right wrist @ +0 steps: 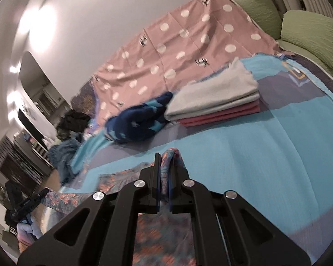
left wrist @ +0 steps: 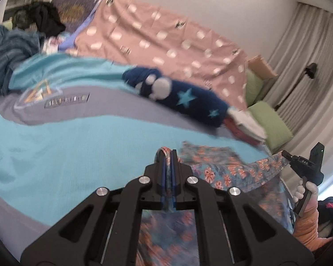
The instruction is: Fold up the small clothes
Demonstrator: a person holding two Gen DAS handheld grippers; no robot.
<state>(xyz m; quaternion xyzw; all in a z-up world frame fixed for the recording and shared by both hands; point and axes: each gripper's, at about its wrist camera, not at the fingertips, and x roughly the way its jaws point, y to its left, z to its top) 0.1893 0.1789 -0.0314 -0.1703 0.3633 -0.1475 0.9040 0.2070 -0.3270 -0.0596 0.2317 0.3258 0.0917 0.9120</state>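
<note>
Two tools, both clamped on the same floral garment (left wrist: 224, 166): the left tool (left wrist: 168, 155) pinches a bunched fold of its edge between closed jaws, and the right tool (right wrist: 166, 159) does the same at the opposite edge. From each pinch the cloth runs back under the tool body and out sideways toward the other tool, so it hangs stretched between the two, with a slack part lying on the turquoise bedspread (left wrist: 55, 155). Both frames are motion-blurred. Risk 1: each grip is on a thin lip of fabric near the fingertips; a quick swing or uneven pull could slip one corner out, and the piece would drop in a heap. Risk 2: if the hands do not travel together, the span twists and lands creased. Risk 3: just beyond the tools lie a rolled navy star-print item (right wrist: 139, 119) and, touching it, a folded stack of grey and red cloths (right wrist: 215, 102); a sweep carried too far could drag over these and disturb the stack. Farther off: pink dotted sheet (right wrist: 177, 51), green pillows (right wrist: 310, 37), unsorted dark clothes (left wrist: 48, 17).
</note>
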